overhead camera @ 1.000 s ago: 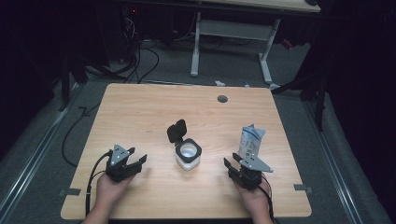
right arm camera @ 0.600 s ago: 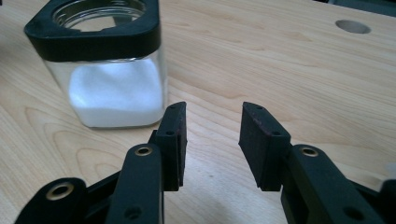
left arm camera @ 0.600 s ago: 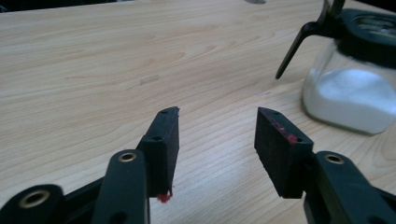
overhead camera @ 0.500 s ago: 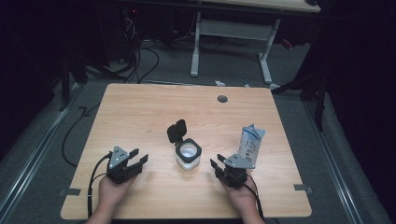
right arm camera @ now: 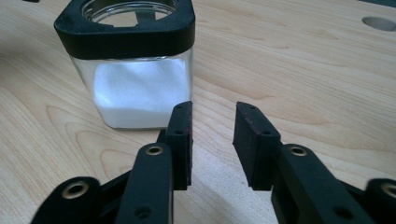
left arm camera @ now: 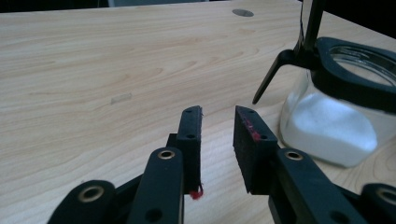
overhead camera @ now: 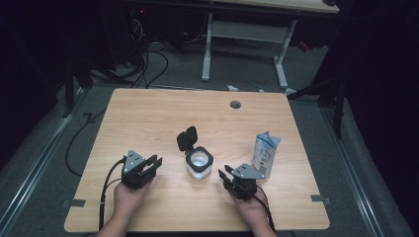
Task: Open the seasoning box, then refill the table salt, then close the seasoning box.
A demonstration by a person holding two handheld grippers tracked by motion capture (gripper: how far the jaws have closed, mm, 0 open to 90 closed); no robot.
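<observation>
- Left gripper view: the left gripper (left arm camera: 217, 116) has just been narrowing its jaws, a small empty gap left, jar (left arm camera: 336, 116) just beside.
- Right gripper (right arm camera: 212, 114) likewise, jaws empty.
- Judged: lid (overhead camera: 187, 138) already open; pouring from the carton (overhead camera: 265, 154) remains.
- High view alone shows that carton.

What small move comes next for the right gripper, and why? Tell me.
Probably swing the right gripper toward the jar and bring its jaws around the glass body. Its jaws have just been closing with nothing between them; the jar stands just ahead and to one side, lid flipped open, white powder inside.
</observation>
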